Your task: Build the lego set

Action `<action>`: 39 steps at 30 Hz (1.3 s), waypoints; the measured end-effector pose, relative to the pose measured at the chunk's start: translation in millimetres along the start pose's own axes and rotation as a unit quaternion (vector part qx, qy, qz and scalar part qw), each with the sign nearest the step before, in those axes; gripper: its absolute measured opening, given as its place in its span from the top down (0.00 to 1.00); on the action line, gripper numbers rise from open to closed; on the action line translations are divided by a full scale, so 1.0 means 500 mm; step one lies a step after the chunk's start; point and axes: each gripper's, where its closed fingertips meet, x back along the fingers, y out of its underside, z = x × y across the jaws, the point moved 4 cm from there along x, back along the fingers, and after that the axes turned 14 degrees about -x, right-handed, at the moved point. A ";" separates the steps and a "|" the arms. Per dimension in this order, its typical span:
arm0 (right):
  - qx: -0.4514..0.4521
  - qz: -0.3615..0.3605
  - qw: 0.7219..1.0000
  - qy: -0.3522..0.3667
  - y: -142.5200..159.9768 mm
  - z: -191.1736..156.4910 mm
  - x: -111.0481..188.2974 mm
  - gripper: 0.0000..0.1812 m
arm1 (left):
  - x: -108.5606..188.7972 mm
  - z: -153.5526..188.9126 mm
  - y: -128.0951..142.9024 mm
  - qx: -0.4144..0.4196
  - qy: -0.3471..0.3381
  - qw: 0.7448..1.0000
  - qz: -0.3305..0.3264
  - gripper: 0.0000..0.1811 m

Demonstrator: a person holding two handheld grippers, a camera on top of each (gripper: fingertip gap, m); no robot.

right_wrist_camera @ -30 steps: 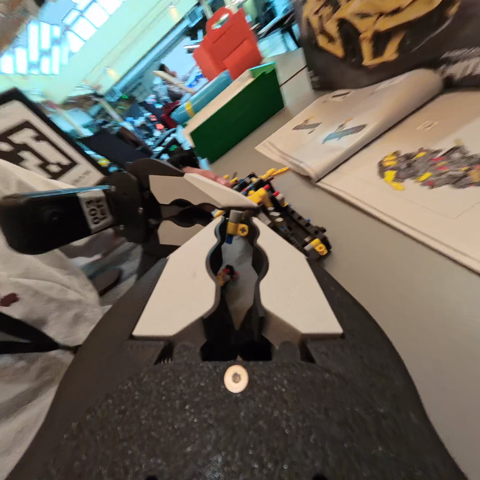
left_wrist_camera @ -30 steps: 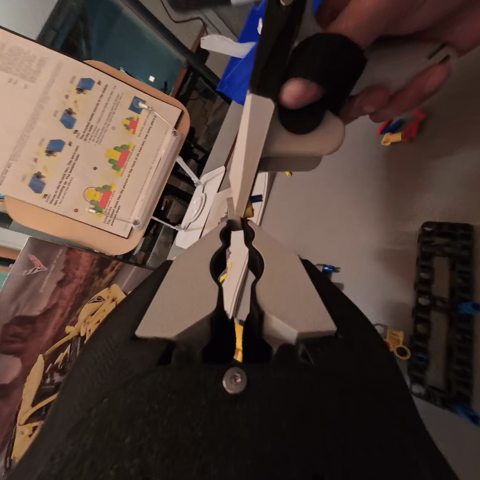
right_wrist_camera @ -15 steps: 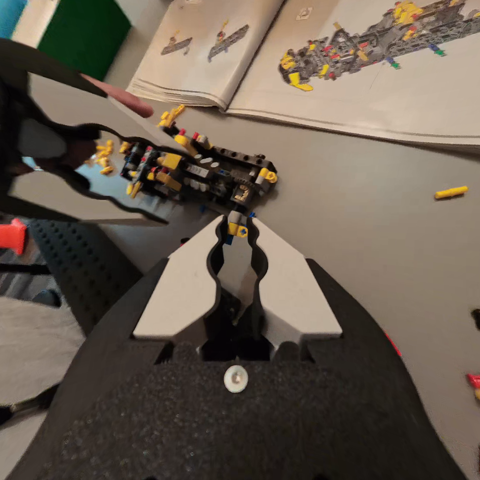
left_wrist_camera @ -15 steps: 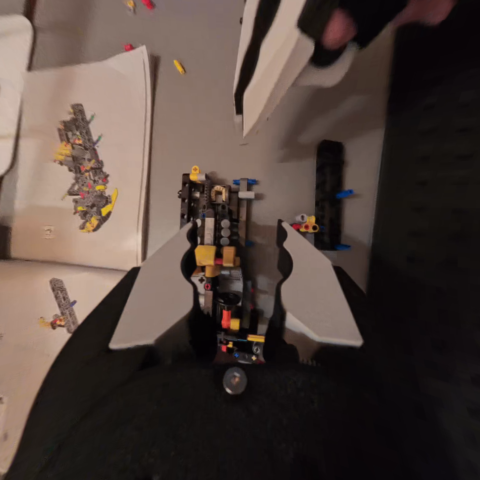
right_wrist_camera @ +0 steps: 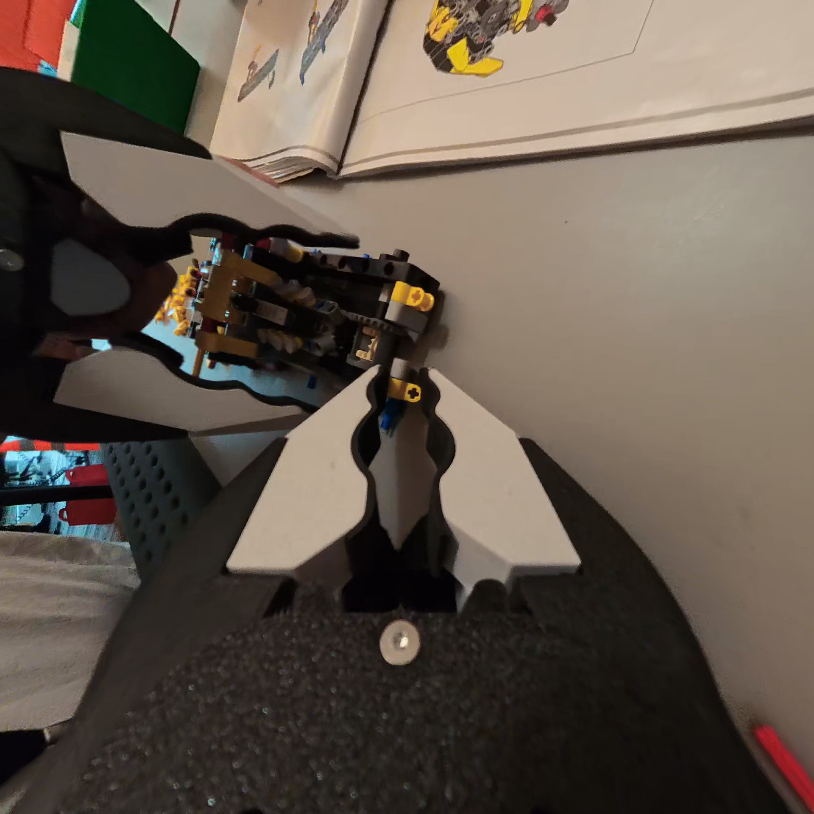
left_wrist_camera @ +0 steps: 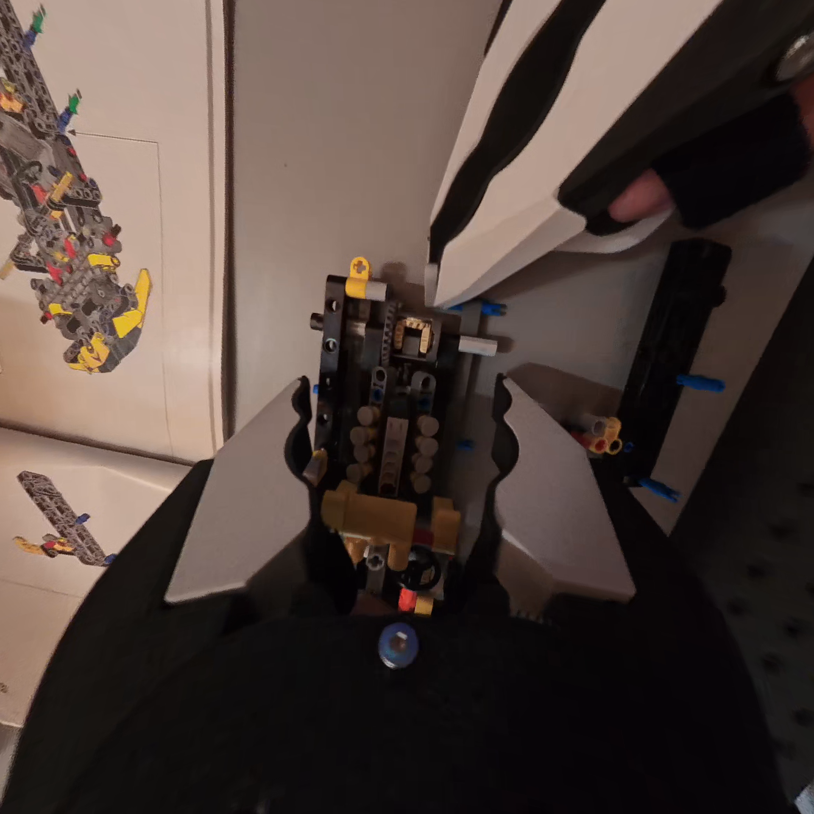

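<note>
Grey plastic tips of the right tongs (right_wrist_camera: pixel 401 383) pinch a small yellow-and-grey connector piece (right_wrist_camera: pixel 403 387) with a blue pin below it, held just beside the near end of the black Technic chassis (right_wrist_camera: pixel 317 304) on the grey tabletop (right_wrist_camera: pixel 616 308). The left tongs (left_wrist_camera: pixel 398 423) stand spread wide, one finger on each side of the chassis (left_wrist_camera: pixel 387 418), gripping nothing that can be seen; whether the fingers touch its sides cannot be told. Beyond lie the open instruction booklet (left_wrist_camera: pixel 114 220), a long black beam (left_wrist_camera: pixel 674 352) with blue pins, and a small red-and-yellow cluster of parts (left_wrist_camera: pixel 599 436).

The likely trouble: since the left tongs are not clamped, a push from the connector could slide the chassis away, or the piece could go in crooked and slip from the narrow grip.

Half a second ago the left tongs hovered higher over the chassis; now they have dropped closer around it, and the right tongs have brought the connector nearer its end.
</note>
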 end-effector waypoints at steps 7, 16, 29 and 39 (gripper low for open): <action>0.010 -0.012 1.000 0.006 0.008 0.003 0.002 0.92 | -0.017 -0.009 -0.013 0.002 -0.031 0.999 -0.032 0.54; 0.022 -0.082 0.996 0.030 0.011 0.001 0.009 0.93 | -0.018 -0.004 -0.015 0.003 -0.027 0.999 -0.018 0.57; 0.026 -0.274 0.955 0.107 -0.006 -0.009 0.000 0.96 | -0.018 0.000 -0.018 -0.019 -0.030 0.999 0.004 0.57; 0.027 -0.268 0.961 0.062 -0.012 -0.006 0.009 0.91 | -0.022 0.002 -0.019 0.005 -0.015 0.999 0.032 0.58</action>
